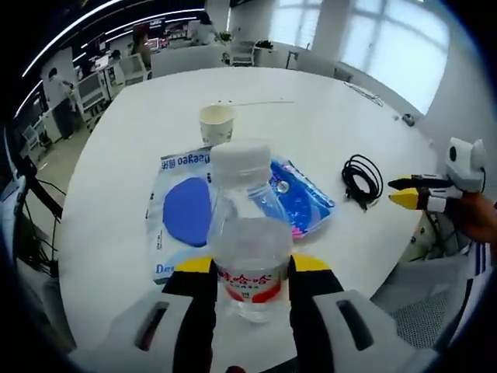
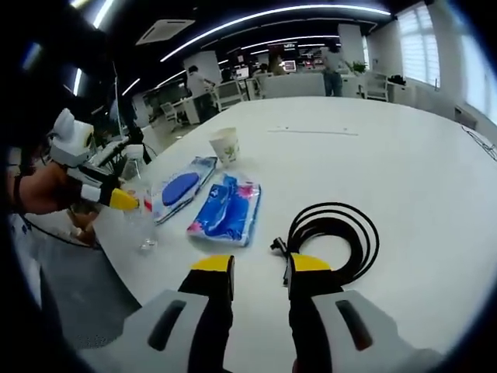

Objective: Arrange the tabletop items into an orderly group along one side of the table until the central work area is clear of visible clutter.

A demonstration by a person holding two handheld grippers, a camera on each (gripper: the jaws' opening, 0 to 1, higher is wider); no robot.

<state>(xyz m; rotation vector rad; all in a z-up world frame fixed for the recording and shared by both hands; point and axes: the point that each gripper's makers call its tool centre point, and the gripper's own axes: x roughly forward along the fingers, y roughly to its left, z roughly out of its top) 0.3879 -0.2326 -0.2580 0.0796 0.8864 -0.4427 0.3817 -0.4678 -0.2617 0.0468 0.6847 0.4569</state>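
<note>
The left tongs [image 1: 250,272] were clamped on the water bottle [image 1: 247,233] at the table [image 1: 140,155] edge, mid-tidying, while the right tongs [image 2: 260,272] stood apart near the black cable [image 2: 334,233], probably next to be grasped and moved aside.

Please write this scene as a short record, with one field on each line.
left gripper: shut on water bottle
right gripper: open, holds nothing, close before black cable
wipes packs: white pack and blue pack, flat, side by side
paper cup: upright, beyond the packs
table: white, round
</note>
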